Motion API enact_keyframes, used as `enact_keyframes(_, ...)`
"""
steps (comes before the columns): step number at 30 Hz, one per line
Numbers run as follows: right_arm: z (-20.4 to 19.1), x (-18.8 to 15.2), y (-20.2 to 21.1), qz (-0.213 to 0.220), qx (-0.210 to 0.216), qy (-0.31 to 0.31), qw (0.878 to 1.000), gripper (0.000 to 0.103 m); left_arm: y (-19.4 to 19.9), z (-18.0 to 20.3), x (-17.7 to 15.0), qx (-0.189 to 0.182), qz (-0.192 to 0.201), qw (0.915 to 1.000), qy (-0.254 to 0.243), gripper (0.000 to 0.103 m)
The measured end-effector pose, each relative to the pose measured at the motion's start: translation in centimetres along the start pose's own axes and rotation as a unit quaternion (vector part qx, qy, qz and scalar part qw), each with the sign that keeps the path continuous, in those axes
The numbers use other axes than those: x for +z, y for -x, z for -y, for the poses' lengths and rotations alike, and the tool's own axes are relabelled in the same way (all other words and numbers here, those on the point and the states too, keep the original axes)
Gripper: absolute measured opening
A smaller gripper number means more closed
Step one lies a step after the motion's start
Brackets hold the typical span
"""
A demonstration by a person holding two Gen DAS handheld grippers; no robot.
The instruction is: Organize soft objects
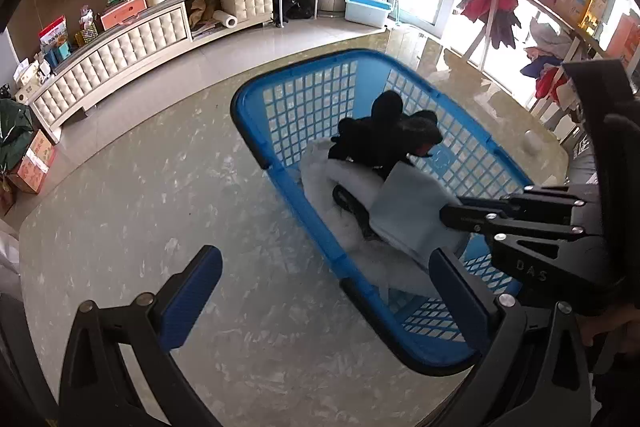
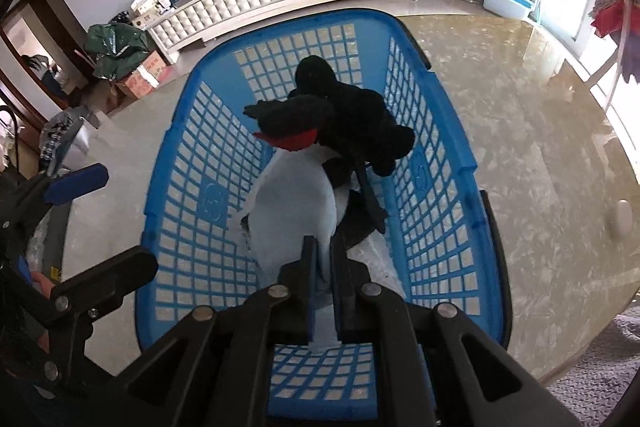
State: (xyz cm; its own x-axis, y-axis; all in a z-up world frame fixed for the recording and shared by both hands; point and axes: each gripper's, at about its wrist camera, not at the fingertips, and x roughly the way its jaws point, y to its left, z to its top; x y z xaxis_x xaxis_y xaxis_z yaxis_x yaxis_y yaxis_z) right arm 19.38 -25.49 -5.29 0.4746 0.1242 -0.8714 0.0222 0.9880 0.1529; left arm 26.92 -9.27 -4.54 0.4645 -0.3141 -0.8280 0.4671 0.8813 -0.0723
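A: Right hand-held gripper (image 2: 324,263) — jaws nearly together, pinching the near edge of the pale blue cloth (image 2: 294,203). Cloth hangs into the blue laundry basket (image 2: 192,187) on the counter (image 2: 520,131), beside a black plush toy (image 2: 352,123).

B: Handling?

A: Light, limp, probably drapes and folds under its own weight. An edge pinch likely suffices; nothing fragile.

B: Left hand-held gripper (image 1: 324,279)?

A: Jaws wide, empty, just left of the basket's near rim. The plush looks squashy; I'd grip its body, not a limb.
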Motion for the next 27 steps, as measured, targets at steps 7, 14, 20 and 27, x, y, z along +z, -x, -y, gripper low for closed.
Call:
enact_keyframes(7,-0.6,-0.6,1.0,0.013,-0.033,0.019,0.999,0.058,0.6,-0.6,-0.4,-0.007,0.005,0.9998,0.015,0.103)
enact_keyframes(14,-1.8,-0.9,3.8,0.047,-0.053,0.035,0.997,0.080,3.3,-0.5,-1.0,0.002,0.040,0.9992,0.002,0.103)
enact_keyframes(20,-3.9,-1.8,7.8,0.094,-0.055,0.062,0.992,0.103,7.6,0.6,-2.5,0.040,0.095,0.9937,-0.043,0.103)
enact_keyframes(27,-7.4,-3.5,13.1,0.169,-0.063,0.092,0.979,0.103,12.5,0.6,-4.5,0.047,0.154,0.9863,-0.036,0.103)
